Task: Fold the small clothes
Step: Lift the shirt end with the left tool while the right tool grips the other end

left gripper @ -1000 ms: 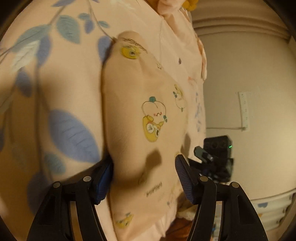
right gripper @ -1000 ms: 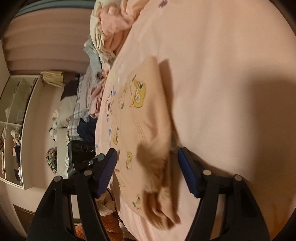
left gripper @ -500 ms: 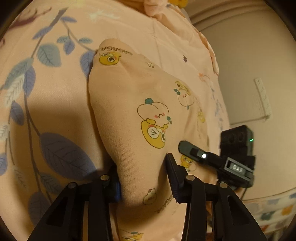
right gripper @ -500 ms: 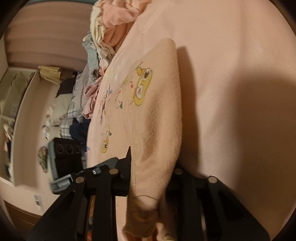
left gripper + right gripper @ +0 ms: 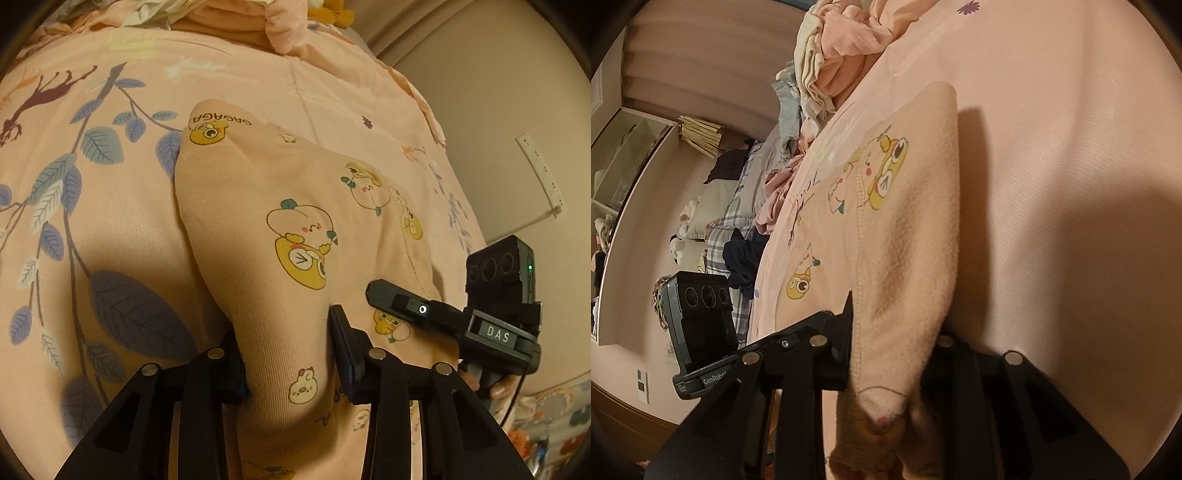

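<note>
We are pinching the peach garment (image 5: 295, 229) between both the left gripper (image 5: 288, 354) and right gripper (image 5: 890, 354); uneven pulling risks dragging the bedspread (image 5: 110, 221) or skewing the fold.

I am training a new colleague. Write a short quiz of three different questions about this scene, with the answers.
1. True or false: both claws are shut on the peach garment.
2. What does the garment lie on? A) a wooden table B) a pink bedspread with leaf print C) a carpet
3. Fill in: seen from the right claw, a pile of ____ lies at the far end of the bed.

Key: 1 true: the left claw grips it too. 2 B. 3 clothes.
</note>
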### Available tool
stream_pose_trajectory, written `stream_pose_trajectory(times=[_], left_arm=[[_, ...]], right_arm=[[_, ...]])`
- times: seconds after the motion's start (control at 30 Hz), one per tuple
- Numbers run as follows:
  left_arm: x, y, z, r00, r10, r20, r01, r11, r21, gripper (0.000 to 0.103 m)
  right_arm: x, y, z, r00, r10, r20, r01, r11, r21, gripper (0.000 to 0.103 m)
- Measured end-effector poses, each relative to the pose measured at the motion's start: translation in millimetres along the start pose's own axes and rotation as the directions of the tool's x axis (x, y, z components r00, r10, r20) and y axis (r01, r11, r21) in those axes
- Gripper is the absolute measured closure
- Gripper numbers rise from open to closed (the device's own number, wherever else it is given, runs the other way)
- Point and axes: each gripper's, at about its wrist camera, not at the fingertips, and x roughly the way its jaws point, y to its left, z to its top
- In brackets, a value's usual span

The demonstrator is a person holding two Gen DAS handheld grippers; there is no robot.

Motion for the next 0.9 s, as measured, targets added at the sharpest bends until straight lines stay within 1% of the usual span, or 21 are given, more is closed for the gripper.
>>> stream_pose_trajectory(times=[0.13, 0.33, 0.4, 0.5, 0.7, 0.8, 0.9], left_arm=[[-5.0, 3.6, -6.0, 1.000, -0.006, 0.026, 0.005, 1.000, 0.005, 0.064], [-5.8, -4.0, -8.5, 0.998, 0.041, 0.050, -0.043, 0.998, 0.037, 0.064], [-4.7, -4.3, -7.4, 0.998, 0.042, 0.049, -0.044, 0.998, 0.034, 0.064], [-3.7, -1.3, -5.4, 0.999, 0.027, 0.043, -0.028, 0.999, 0.021, 0.064], [-2.1, -4.2, -3.6, 0.999, 0.025, 0.033, -0.027, 0.998, 0.053, 0.064], [-2.2, -2.8, -3.9, 0.999, 0.019, 0.033, -0.021, 0.999, 0.050, 0.064], [-1.9, -3.6, -3.9, 0.999, 0.030, 0.037, -0.032, 0.998, 0.054, 0.064]], right_arm=[[-0.6, 1.3, -3.0, 1.000, -0.002, 0.015, 0.002, 1.000, -0.010, 0.083], [-1.0, 2.5, -5.3, 1.000, -0.005, 0.029, 0.005, 1.000, -0.023, 0.083], [-1.0, 3.0, -5.6, 1.000, -0.006, 0.031, 0.007, 1.000, -0.026, 0.083], [-0.9, 3.8, -6.2, 0.999, -0.007, 0.036, 0.008, 0.999, -0.034, 0.083], [-1.3, 3.6, -7.4, 0.999, -0.002, 0.039, 0.004, 0.999, -0.042, 0.083], [-1.3, 3.5, -7.3, 0.999, -0.001, 0.041, 0.002, 0.999, -0.045, 0.083], [-1.2, 4.7, -7.8, 0.999, -0.005, 0.042, 0.007, 0.998, -0.055, 0.083]])
